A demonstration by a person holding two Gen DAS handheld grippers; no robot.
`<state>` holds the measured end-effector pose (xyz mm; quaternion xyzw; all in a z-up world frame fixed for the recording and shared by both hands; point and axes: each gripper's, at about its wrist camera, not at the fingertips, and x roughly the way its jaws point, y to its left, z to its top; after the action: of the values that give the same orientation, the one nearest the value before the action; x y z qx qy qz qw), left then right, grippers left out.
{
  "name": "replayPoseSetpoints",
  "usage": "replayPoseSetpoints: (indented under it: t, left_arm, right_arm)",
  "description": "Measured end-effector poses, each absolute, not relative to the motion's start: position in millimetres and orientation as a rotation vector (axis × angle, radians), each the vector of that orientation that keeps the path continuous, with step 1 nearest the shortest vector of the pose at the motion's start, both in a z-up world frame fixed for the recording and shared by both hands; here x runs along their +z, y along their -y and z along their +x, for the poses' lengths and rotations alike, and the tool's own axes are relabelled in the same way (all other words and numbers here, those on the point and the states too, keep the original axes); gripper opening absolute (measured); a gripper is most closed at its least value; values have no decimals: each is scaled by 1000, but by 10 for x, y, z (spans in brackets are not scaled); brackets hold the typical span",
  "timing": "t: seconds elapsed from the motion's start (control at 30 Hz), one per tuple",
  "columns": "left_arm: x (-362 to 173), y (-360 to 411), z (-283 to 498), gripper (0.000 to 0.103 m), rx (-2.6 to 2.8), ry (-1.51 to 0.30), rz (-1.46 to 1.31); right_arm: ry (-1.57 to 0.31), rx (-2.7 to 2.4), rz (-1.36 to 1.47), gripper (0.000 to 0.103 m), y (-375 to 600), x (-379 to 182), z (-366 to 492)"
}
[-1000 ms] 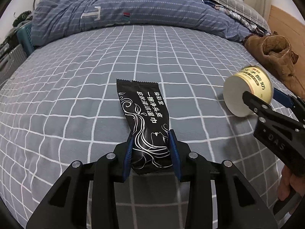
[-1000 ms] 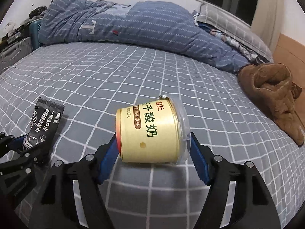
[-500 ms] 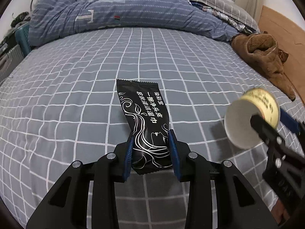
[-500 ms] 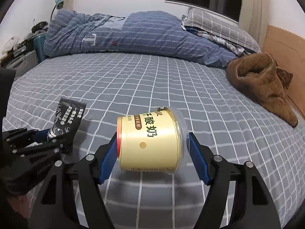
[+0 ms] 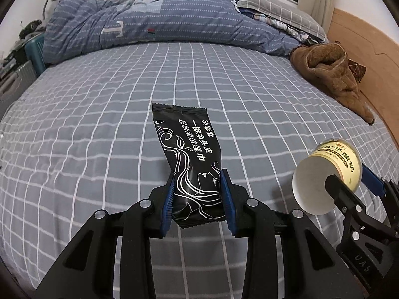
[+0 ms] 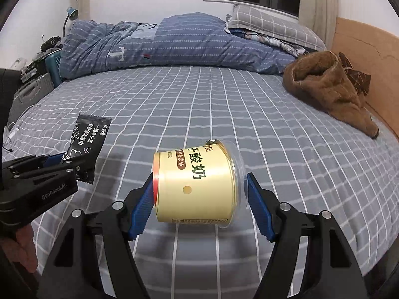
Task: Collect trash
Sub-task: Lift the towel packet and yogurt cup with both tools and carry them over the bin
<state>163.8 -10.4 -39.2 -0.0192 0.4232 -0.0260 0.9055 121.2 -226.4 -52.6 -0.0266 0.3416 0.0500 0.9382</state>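
My left jaws pinch the black wrapper [image 5: 190, 159] pointing toward 12 o'clock, my right jaws clamp the sideways yogurt cup [image 6: 197, 184].

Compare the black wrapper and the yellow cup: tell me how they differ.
The wrapper is a flat, limp black packet with white print; the cup is a rigid yellow cylinder with a clear lid. The wrapper's long side runs away from the left gripper, pinched at its near end; the cup lies sideways, held end to end by the right gripper. Both bear Chinese text and are held up above the checked bed.
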Motion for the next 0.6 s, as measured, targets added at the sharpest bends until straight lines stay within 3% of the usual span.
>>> replayPoseSetpoints:
  t: [0.6]
  left_arm:
    - [-346,171,702,33,-70,-873,-25]
  right_arm:
    - [-709,87,-40,67,2384,-438,301]
